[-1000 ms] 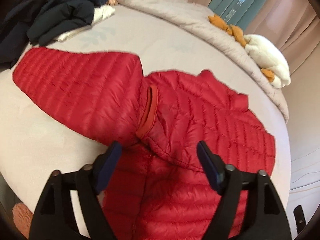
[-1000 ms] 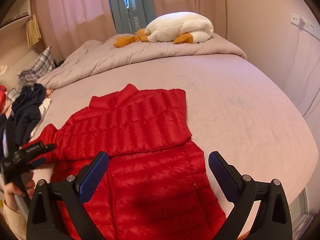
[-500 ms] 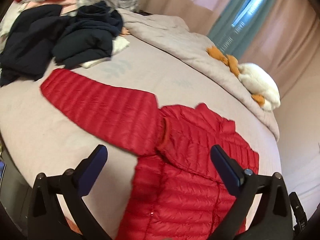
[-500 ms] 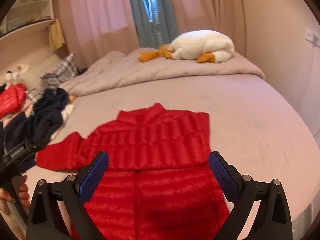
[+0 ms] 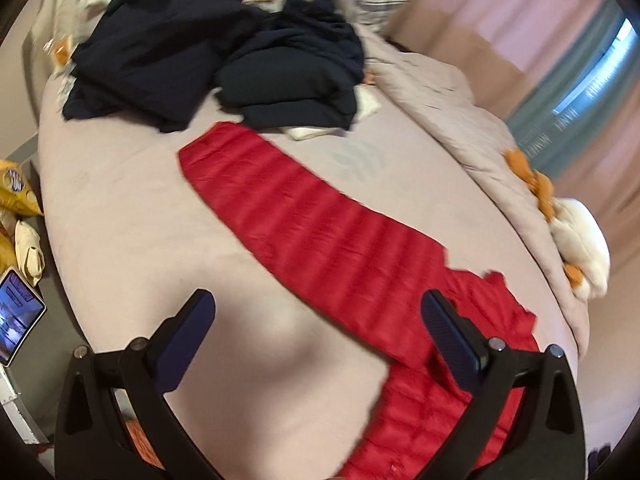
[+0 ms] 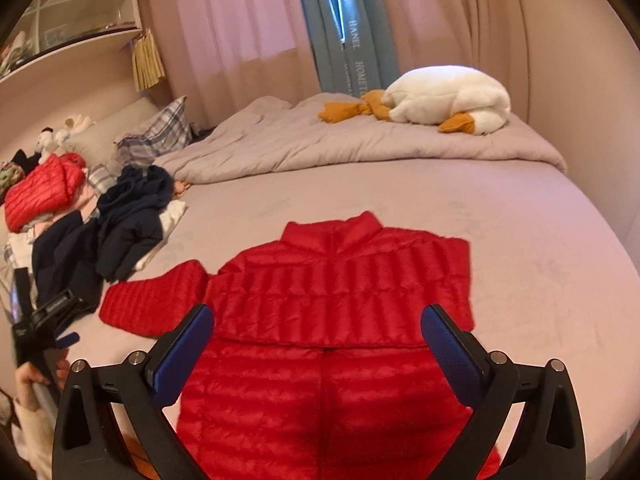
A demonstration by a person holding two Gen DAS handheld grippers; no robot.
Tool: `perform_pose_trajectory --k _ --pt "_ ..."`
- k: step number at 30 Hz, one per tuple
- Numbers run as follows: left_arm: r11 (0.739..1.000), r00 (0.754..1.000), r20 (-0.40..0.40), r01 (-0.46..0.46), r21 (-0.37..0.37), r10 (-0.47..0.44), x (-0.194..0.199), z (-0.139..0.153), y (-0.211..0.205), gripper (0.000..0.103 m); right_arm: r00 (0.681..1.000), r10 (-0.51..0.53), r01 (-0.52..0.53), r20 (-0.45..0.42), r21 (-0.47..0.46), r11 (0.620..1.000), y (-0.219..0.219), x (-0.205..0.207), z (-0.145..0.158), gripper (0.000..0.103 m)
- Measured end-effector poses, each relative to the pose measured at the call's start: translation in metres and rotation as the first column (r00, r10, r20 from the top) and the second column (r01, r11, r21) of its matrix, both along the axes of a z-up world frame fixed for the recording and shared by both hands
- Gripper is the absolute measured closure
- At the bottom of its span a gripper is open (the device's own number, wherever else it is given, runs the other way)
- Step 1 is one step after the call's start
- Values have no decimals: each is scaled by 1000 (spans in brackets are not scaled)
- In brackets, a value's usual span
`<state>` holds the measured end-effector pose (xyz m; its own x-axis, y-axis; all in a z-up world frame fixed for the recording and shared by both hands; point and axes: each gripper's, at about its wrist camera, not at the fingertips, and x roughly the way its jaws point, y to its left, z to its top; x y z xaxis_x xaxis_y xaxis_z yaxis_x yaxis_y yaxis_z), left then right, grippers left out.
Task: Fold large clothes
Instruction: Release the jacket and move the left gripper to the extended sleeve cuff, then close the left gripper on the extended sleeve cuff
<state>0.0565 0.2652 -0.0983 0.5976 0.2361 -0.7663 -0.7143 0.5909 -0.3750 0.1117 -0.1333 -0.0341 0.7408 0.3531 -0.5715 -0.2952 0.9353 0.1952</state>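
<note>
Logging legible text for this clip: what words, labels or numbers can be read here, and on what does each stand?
"HOME": on the blue curtain, running vertically; the word is cut off below.
"HANEL": same curtain, higher up; the lettering above it is too blurred.
White label on the left gripper: too small to read.
Tablet screen: unreadable.
Yellow bag: print blurred.

I had both tools gaping wide and empty: the left tool (image 5: 316, 328), its jaws just opened, pitched steeply down; the right tool (image 6: 318, 344) tilted less.
</note>
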Motion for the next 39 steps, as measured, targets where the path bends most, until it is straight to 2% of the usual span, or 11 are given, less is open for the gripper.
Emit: perform_pose_trajectory --k 14,17,21,24,26,27,28,31,33,35,39 --pt "971 978 -108 -193 -143 179 18 -79 115 3 1000 -25 25 -1 -67 997 23 11 -4 1" --pt "957 977 -79 -212 -199 200 19 -92 131 9 999 -30 29 -11 -76 997 24 15 -6 1" --pt "956 982 -42 -188 -226 183 29 -102 145 30 999 -37 36 -18 -79 996 25 19 -8 1" --pt "951 981 -51 -192 -241 185 37 -114 154 30 999 -38 36 -28 -82 996 25 22 -10 1" --pt "959 982 -39 -190 -212 186 39 -112 153 31 999 -42 39 -30 -89 995 25 22 -11 1" --pt "963 984 -42 -181 -198 176 41 -111 151 40 999 -45 42 -30 -94 995 25 22 -11 1" --pt "973 988 -45 -155 -170 149 44 -110 149 57 998 -47 44 -29 -95 995 25 22 -11 1" --pt "979 986 -71 -157 -132 149 45 -112 149 82 998 -58 55 -36 -93 994 24 23 -13 1" --pt "973 987 -35 -163 -162 159 38 -112 151 94 997 -60 55 -46 -95 994 25 23 -15 1" --pt "969 986 -11 -168 -179 169 32 -106 150 97 997 -53 48 -51 -96 994 25 22 -15 1" --pt "981 989 30 -141 -132 146 34 -80 135 98 998 -49 45 -40 -90 995 24 18 -13 1"
